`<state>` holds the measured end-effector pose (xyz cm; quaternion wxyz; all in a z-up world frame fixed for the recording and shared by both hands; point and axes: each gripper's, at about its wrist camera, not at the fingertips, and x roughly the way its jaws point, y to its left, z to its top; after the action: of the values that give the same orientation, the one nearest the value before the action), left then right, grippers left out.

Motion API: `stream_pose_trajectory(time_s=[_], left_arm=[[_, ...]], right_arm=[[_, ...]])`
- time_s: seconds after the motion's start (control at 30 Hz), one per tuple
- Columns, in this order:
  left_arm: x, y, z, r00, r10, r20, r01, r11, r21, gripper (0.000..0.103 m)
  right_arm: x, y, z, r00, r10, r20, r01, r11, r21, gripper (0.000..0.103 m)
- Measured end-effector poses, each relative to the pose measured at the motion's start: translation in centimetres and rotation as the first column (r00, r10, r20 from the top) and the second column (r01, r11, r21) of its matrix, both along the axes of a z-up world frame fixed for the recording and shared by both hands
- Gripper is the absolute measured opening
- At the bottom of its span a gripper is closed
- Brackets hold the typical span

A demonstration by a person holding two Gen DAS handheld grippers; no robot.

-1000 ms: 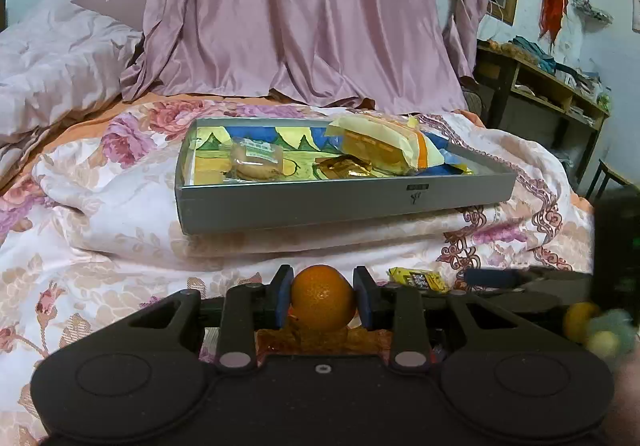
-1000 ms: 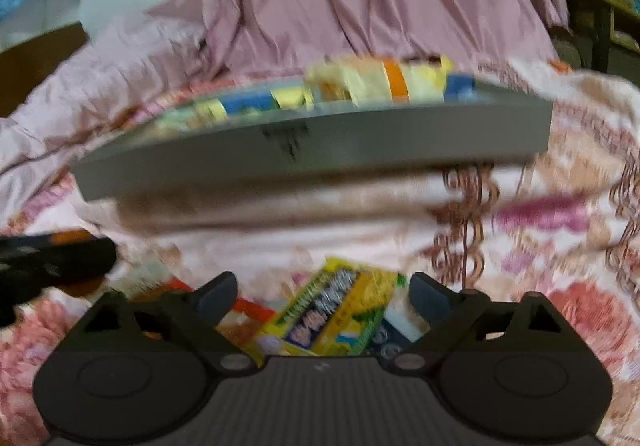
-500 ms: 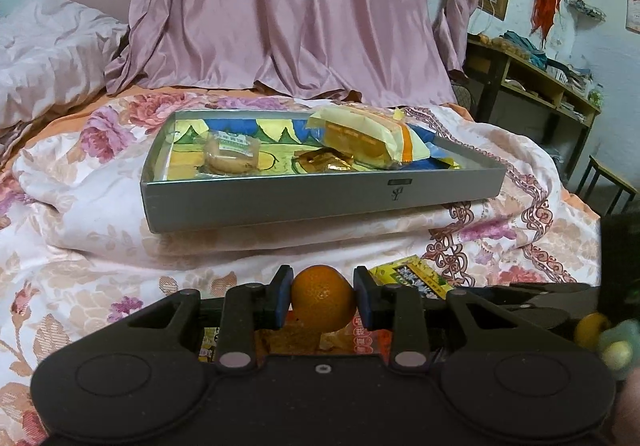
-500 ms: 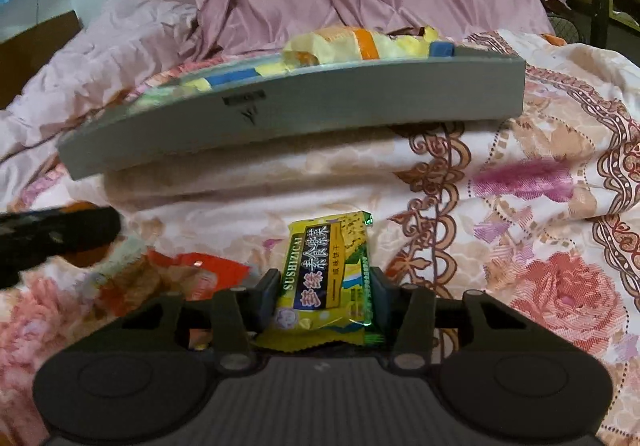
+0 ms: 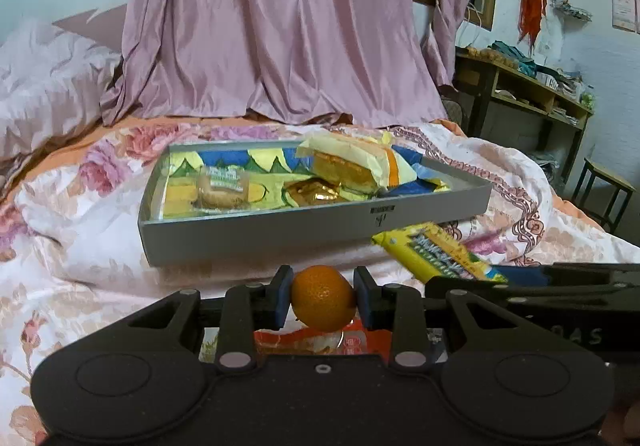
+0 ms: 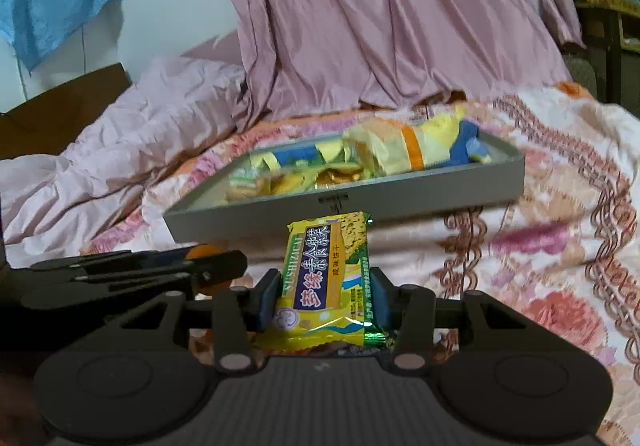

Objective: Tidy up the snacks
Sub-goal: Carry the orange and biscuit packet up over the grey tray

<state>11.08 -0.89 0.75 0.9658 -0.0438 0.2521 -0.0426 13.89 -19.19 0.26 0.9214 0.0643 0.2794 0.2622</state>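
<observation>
My left gripper [image 5: 323,296] is shut on a small orange [image 5: 323,298], held above the floral bedspread in front of the grey tray [image 5: 280,236]. My right gripper [image 6: 323,296] is shut on a yellow cracker packet [image 6: 326,278], lifted just short of the tray's front wall [image 6: 400,202]. Inside the tray lie a large yellow bread packet [image 5: 352,162], a round wrapped cake [image 5: 222,188] and a gold-wrapped sweet [image 5: 316,192]. From the left wrist view the cracker packet [image 5: 436,252] and the right gripper's black arm [image 5: 532,286] show at the right.
An orange-red wrapper [image 5: 352,342] lies on the bedspread under the left gripper. A pink curtain [image 5: 280,26] hangs behind the bed, and a rumpled pink quilt [image 6: 120,134] is piled at the left. A wooden shelf unit [image 5: 528,102] and a stool [image 5: 608,186] stand at the right.
The right gripper shut on the yellow cracker packet and lifted it off the bedspread toward the tray. The left gripper rose with the orange, still short of the tray.
</observation>
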Motion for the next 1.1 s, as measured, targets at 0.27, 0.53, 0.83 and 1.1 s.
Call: stream_pose_trajectory(time_s=[0.27, 0.53, 0.83, 1.1], left_arm=[[-0.1, 0.2, 0.8, 0.999, 0.012, 0.035, -0.012, 1.0, 0.002, 0.035], [-0.2, 0.4, 1.4, 0.998, 0.016, 0.057, -0.016, 1.0, -0.001, 0.035], [-0.2, 0.6, 2.0, 0.997, 0.022, 0.077, -0.022, 1.0, -0.006, 0.035], [-0.3, 0.5, 2.9, 0.993, 0.02, 0.113, -0.02, 1.0, -0.005, 0.035]], right_arm=[[-0.2, -0.5, 1.0, 0.999, -0.02, 0.045, 0.019, 1.0, 0.016, 0.051], [-0.8, -0.2, 1.8, 0.994, -0.012, 0.11, 0.009, 1.0, 0.023, 0.051], [-1.3, -0.4, 2.5, 0.987, -0.011, 0.158, 0.005, 0.999, 0.037, 0.051], [-1.9, -0.3, 3.5, 0.977, -0.013, 0.212, 0.003, 0.999, 0.048, 0.051]])
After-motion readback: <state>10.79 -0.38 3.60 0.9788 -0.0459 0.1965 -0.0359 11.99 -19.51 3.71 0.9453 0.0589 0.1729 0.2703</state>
